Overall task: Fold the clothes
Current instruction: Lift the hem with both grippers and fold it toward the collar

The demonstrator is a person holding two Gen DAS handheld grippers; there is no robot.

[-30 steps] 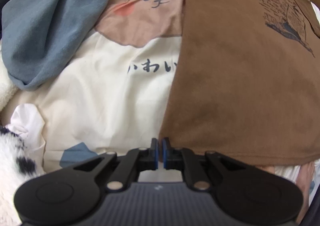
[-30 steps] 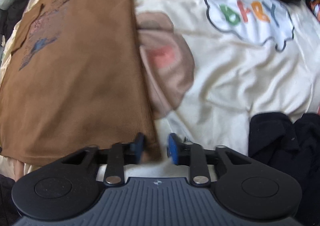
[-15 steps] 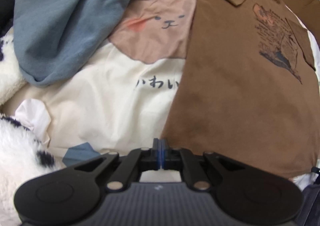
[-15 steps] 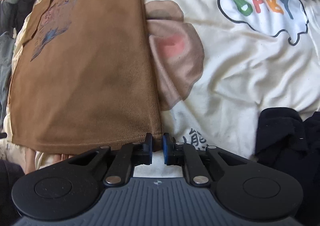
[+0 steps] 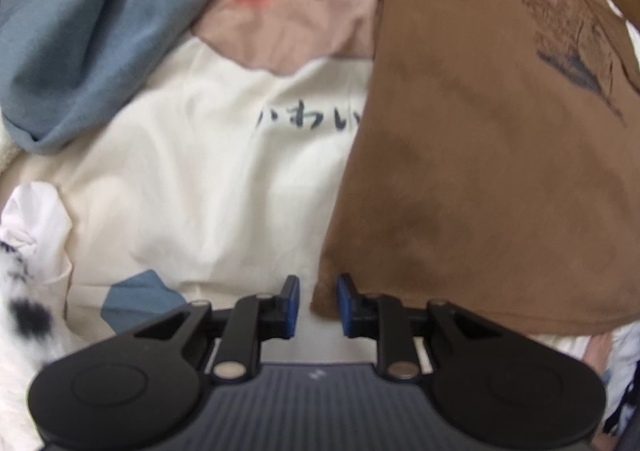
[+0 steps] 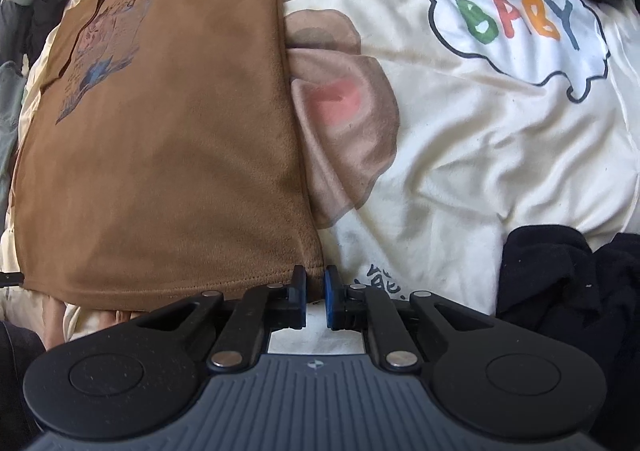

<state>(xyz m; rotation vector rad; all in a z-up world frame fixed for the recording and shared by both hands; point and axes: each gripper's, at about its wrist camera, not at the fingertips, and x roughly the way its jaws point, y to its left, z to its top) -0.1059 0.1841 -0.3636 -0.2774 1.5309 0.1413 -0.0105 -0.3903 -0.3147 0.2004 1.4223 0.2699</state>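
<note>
The left gripper (image 5: 317, 301) has its jaws opening, the lower corner of the brown suede-like printed shirt (image 5: 480, 171) between the pads, unpressed. The right gripper (image 6: 315, 297) is pinching that brown shirt's (image 6: 160, 151) other hem corner. The shirt lies flat from 12 to 3 o'clock in the left view, on a cream bear-print sheet (image 5: 192, 179). A crumpled blue-grey garment (image 5: 92, 31) sits at 10 o'clock.

A cream bear-print sheet (image 5: 192, 179) spreads ahead of the left gripper (image 5: 317, 285), with fluffy white, black-spotted fabric (image 5: 20, 291) off to its left. Its "BABY" cloud print (image 6: 516, 27) lies ahead-right of the right gripper (image 6: 315, 277).
</note>
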